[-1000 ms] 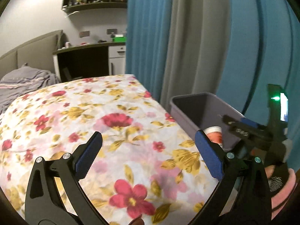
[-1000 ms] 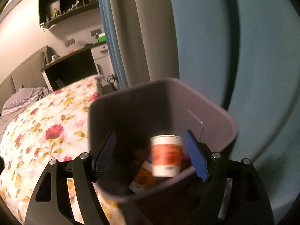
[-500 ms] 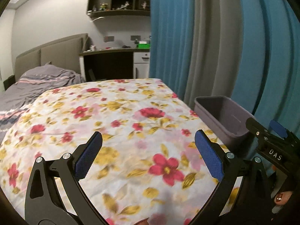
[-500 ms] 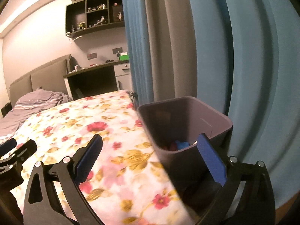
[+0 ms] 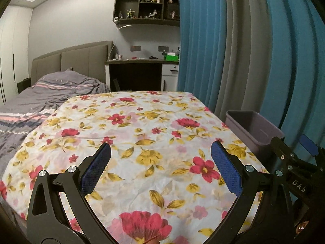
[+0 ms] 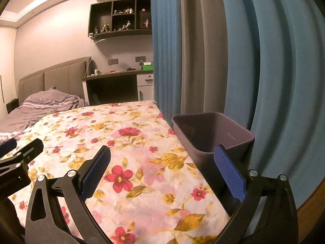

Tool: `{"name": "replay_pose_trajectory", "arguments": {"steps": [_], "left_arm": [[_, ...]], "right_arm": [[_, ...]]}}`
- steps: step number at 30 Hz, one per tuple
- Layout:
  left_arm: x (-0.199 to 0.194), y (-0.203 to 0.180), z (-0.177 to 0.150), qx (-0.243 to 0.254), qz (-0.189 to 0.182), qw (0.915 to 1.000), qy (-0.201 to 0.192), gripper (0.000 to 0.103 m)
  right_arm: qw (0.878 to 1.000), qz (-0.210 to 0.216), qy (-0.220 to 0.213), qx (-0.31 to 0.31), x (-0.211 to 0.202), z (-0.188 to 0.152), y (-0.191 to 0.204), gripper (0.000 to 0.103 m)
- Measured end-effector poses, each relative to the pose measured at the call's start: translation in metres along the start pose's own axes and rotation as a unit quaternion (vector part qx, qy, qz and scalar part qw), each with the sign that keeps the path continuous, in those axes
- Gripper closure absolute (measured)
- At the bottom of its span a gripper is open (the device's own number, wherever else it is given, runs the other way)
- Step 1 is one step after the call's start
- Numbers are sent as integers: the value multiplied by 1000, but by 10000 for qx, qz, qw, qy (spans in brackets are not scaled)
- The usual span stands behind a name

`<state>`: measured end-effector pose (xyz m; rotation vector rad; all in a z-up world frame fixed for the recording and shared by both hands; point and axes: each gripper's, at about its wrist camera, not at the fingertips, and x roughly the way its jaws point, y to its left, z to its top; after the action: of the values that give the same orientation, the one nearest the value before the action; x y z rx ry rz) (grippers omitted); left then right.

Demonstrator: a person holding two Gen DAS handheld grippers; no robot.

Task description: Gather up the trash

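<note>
While both tools are hovering over the flowered cloth (image 5: 142, 134), the left gripper (image 5: 160, 166) is standing with its blue pads wide apart and nothing at all between them. Over on the other side, the right gripper (image 6: 162, 166) is gaping just as wide, empty too, its right finger (image 6: 229, 174) showing in front of the near corner of the bin (image 6: 239, 136). That purple-grey bin is sitting at the right edge of the cloth-covered surface, close against the blue and grey curtains (image 6: 233, 61), and from both views its inside is looking dark, so whatever trash is lying in it cannot be made out. In the left wrist view the bin (image 5: 251, 128) is showing to the right, with part of the right gripper's black frame poking in beside it. Beyond the flowers, a grey striped blanket (image 5: 40, 93) is lying rumpled on a bed (image 5: 71, 59), and a dark table (image 5: 142, 63) is standing under wall shelves (image 5: 146, 4) holding small figurines.
</note>
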<state>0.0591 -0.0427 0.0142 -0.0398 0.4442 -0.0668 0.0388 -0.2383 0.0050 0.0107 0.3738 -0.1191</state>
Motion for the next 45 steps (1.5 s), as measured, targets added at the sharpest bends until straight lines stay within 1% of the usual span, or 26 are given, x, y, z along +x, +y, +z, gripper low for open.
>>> {"name": "replay_pose_trajectory", "arguments": {"steps": [3, 8, 15, 45], "left_arm": [[-5, 1, -1, 23, -31, 10000, -40, 6], [-9, 1, -1, -6, -127, 9999, -50, 6], [-12, -2, -1, 35, -113, 9999, -122, 6], [-12, -2, 0, -2, -139, 9999, -87, 6]], "right_arm": [[10000, -15, -46, -73, -5, -2, 6, 6], [10000, -33, -34, -21, -6, -2, 7, 6], [10000, -43, -86, 21, -9, -1, 5, 6], [9999, -74, -122, 69, -12, -2, 6, 6]]}}
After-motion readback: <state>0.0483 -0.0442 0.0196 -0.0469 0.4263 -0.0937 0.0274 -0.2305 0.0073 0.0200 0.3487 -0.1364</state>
